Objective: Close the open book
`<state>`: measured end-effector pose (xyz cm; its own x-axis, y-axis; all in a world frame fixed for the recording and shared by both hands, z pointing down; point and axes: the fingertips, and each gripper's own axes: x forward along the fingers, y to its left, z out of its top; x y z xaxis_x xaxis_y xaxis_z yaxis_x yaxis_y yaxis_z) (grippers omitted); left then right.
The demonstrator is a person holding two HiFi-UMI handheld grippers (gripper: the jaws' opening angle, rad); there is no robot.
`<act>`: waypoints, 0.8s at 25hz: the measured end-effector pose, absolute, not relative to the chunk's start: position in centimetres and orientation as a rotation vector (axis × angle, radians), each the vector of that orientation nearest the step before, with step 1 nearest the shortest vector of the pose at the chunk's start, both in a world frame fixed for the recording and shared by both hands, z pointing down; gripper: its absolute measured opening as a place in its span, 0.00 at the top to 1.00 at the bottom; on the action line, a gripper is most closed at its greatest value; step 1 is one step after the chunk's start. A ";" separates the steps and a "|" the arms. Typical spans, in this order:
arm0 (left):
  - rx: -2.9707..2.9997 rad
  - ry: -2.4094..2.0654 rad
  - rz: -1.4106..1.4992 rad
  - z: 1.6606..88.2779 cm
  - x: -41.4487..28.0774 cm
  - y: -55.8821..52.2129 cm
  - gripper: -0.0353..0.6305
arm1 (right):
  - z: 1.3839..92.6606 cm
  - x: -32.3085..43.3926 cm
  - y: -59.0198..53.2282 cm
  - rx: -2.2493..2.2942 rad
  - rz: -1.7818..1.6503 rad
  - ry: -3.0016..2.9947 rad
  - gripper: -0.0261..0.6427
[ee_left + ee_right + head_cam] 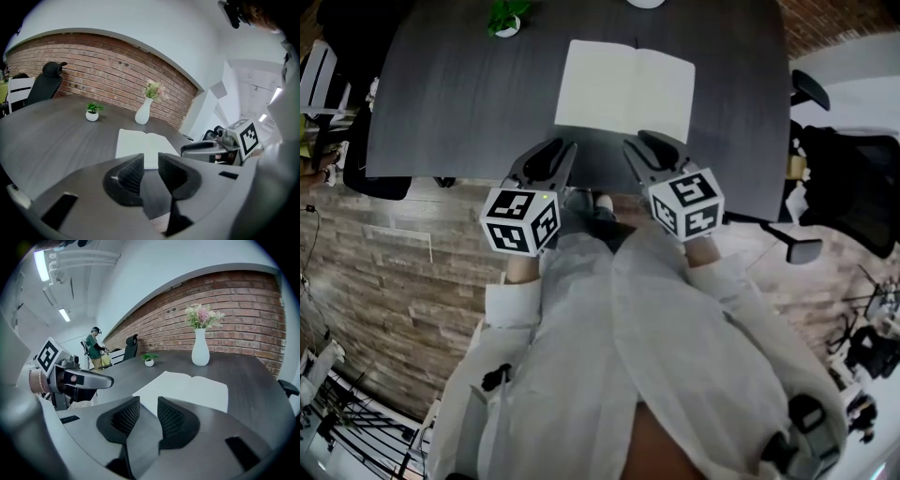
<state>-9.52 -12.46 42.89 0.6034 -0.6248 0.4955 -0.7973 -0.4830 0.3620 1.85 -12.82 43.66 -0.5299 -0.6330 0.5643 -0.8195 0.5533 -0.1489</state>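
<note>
dark grey table; red brick wall; black office chair; plank-pattern floor; ceiling strip lights.

Left claw and right claw, both matte black: two broad curved jaws apiece, with ribbed pads on the inner faces. Directly behind each claw sits a white cube printed with bold black square markers. Behind the cubes come long white sleeves with folded cuffs, a loose white coat, and dark clips fastened on it
</note>
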 end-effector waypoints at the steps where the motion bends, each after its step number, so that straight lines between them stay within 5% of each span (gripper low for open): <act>1: 2.264 -1.108 0.401 43.1 -9.5 -12.6 0.81 | 43.9 1.8 -13.1 1.168 0.544 -2.328 0.82; 20: 2.196 -1.042 0.485 47.7 -11.1 -15.1 0.81 | 49.8 -2.1 -16.5 0.809 0.255 -2.078 0.77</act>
<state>-11.08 -15.12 47.69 0.6157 -0.5456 0.5685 -0.7863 -0.4722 0.3984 -2.06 -16.49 49.77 -0.4126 -0.4530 0.7903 -0.6308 0.7679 0.1109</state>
